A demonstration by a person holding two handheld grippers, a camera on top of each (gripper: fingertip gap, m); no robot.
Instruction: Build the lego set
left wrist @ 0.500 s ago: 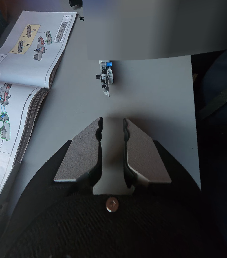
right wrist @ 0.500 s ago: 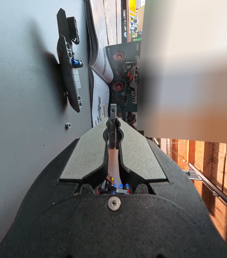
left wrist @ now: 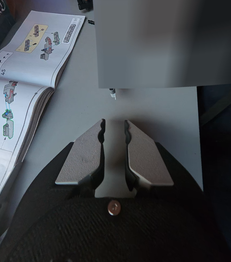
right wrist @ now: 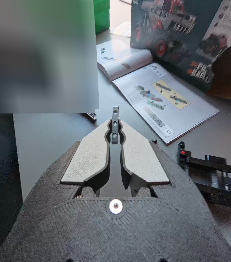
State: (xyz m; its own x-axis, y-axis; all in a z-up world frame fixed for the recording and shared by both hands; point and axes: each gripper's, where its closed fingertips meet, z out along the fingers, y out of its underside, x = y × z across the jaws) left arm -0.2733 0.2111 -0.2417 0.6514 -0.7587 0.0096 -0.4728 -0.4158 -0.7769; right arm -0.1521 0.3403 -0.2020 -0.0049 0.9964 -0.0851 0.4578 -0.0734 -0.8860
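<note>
A grey holed beam is clamped upright in the right tool, presumably for fitting, with the instruction booklet at two o'clock. The left tool is held parted and empty above the worktop.

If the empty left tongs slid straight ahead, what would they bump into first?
Probably the small grey lego piece on the table, half hidden by a blur patch. The left tongs point toward it, though depth is unclear.

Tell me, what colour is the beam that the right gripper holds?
Grey. The beam, with round holes, shows best in the right wrist view, in the right gripper.
</note>
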